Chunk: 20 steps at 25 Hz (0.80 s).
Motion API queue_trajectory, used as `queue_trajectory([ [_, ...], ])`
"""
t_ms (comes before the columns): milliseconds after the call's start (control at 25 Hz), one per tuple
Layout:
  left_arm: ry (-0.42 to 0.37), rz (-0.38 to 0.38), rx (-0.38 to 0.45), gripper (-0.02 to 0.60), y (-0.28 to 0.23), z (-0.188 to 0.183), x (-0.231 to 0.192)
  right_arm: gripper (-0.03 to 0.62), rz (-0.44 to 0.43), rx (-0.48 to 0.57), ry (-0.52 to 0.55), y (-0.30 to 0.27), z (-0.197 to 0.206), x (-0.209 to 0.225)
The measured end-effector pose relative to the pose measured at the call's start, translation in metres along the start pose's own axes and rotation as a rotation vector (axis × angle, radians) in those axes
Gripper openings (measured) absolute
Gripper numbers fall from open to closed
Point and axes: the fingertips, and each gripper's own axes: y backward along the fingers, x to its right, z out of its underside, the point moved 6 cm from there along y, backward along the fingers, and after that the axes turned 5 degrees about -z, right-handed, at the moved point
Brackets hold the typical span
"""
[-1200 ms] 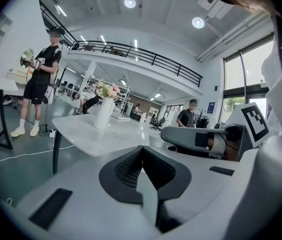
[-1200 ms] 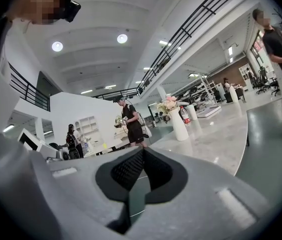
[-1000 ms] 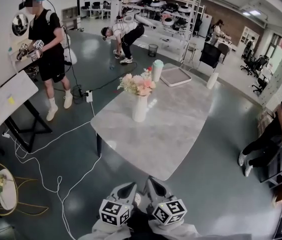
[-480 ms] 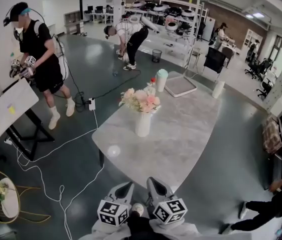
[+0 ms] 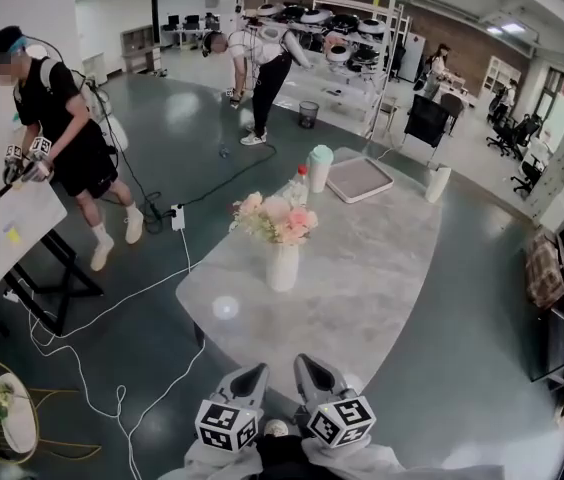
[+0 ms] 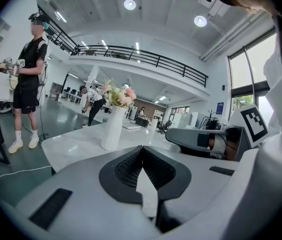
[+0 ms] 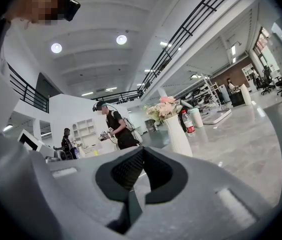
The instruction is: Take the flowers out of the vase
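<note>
Standing on the table, the white vase (flowers inside) is seen at 12 o'clock from the left gripper and right gripper; both jaw pairs are pressed together, nothing held.

head view is looking steeply down over pale marble table | gripper views are looking level, seemingly from its near end | all sharing tall white vase
</note>
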Motion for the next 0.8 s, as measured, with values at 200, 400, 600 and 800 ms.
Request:
queue_trajectory([
  [200,-0.008,0.019,-0.002,0.003,-0.025,-0.002,-0.003,0.000,0.017,0.001,-0.009,-0.008,0.000,0.021],
  [400,0.001,0.009,-0.008,0.003,-0.032,-0.001,-0.001,0.000,-0.003,-0.019,-0.022,-0.009,0.006,0.022],
  [600,0.002,0.007,-0.029,0.003,-0.032,-0.002,-0.011,0.000,-0.006,-0.026,-0.023,-0.019,0.006,0.019],
  [800,-0.003,-0.006,-0.025,0.003,-0.038,-0.016,-0.022,0.000,0.013,-0.023,-0.030,-0.026,-0.002,0.026],
])
